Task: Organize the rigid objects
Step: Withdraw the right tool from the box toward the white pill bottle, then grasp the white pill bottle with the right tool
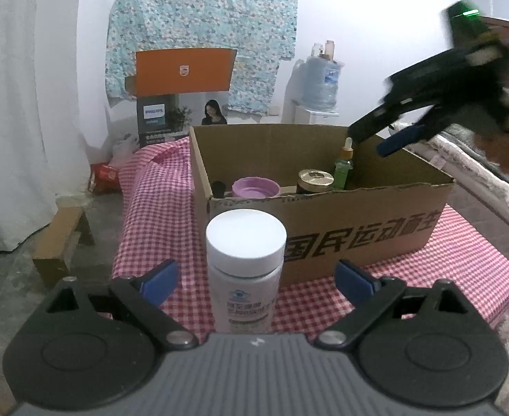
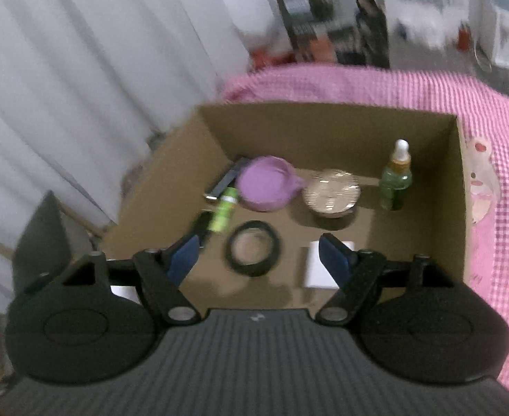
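Most items already sit inside the cardboard box [image 2: 460, 208]; the white-capped bottle [image 1: 245, 270] stands outside on the checked cloth, between the left gripper's [image 1: 257, 279] wide-open fingers. Right gripper [image 2: 259, 258] hangs over the box, spread, empty.

Red-checked tablecloth [image 1: 143, 208] under an upright white-capped bottle [image 1: 245, 270] and, just behind, an open cardboard box [image 1: 358, 232].

The left gripper [image 1: 256, 279] stands open around a white bottle [image 1: 245, 270] upright on the checked cloth [image 1: 445, 260], before the box [image 1: 358, 228].
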A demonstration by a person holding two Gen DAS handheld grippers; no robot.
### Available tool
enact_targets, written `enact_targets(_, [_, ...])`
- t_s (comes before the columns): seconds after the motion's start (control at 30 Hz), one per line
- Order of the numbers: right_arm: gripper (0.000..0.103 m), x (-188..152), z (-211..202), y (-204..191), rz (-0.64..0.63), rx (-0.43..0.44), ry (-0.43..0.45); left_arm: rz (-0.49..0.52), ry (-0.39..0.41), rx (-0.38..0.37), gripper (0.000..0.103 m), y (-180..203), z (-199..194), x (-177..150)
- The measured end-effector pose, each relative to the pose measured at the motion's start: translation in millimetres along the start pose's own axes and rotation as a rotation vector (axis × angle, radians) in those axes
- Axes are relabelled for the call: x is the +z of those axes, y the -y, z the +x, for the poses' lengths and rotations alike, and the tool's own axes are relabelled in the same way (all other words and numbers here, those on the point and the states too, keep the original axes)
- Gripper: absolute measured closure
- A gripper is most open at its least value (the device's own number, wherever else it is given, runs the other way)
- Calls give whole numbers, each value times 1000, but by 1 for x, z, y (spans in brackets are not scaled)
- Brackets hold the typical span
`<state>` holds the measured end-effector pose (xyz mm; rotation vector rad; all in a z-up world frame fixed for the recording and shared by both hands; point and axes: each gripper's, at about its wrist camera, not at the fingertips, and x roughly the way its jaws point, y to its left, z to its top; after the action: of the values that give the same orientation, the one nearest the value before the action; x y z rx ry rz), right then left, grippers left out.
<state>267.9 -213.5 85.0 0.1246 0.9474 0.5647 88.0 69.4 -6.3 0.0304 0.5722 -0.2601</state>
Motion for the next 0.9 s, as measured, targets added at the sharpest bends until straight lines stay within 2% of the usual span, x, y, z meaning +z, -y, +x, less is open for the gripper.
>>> enact_targets(0.2, [26,-62,-31,-48,-30,87,116,50,-27,60,6,13,10,1])
enact_targets(0.3, [26,-86,-17,-66,0,130,122,46,-45,82,6,13,17,0])
enact_targets(0.4, [26,-101,6,-76,36,162,107,56,-60,113,11,15,24,0])
enact_targets(0.53, [31,-101,36,-81,93,209,98,59,-71,123,21,15,32,-1])
enact_targets(0.6, [36,-97,46,-82,111,220,96,59,-70,136,25,15,35,0])
enact_targets(0.7, [48,-92,62,-80,154,236,86,43,-75,146,37,13,38,0])
enact_targets(0.8, [55,-91,73,-78,192,259,77,18,-76,134,48,12,37,2])
enact_targets(0.9, [61,-92,78,-77,216,293,69,15,-75,143,48,14,35,2])
